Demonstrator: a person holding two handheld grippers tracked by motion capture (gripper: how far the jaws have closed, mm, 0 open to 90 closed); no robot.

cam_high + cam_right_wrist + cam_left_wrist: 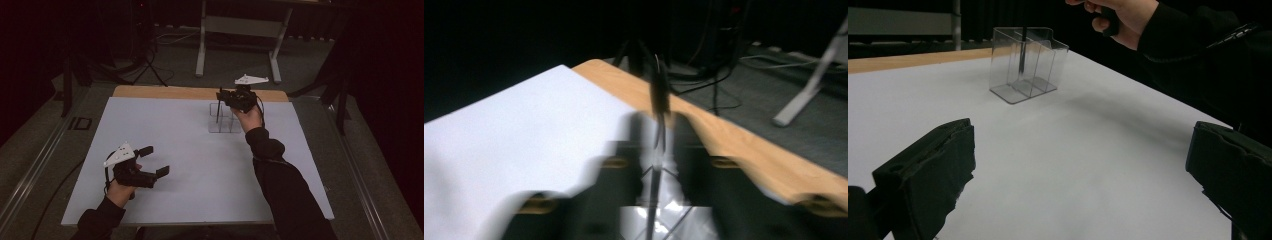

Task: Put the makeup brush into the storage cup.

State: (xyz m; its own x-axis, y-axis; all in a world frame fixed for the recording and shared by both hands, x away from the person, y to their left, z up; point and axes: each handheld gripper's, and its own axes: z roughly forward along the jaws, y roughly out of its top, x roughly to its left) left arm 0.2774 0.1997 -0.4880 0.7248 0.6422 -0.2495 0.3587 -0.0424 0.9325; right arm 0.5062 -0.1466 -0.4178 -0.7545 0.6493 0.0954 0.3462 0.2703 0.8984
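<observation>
Standing in a clear divided organiser (224, 119) at the surface's (190, 150) far side: thin dark pen (218, 111), clamped by right gripper (221, 96) above it. Left gripper (156, 161): near edge, wide open, empty.

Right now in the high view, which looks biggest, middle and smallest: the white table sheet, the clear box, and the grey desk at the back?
1. White table sheet, by far the biggest.
2. Grey desk, though it stands farther from the camera, so its true size is unsure.
3. Clear box, smallest; the right tool is above it.
</observation>
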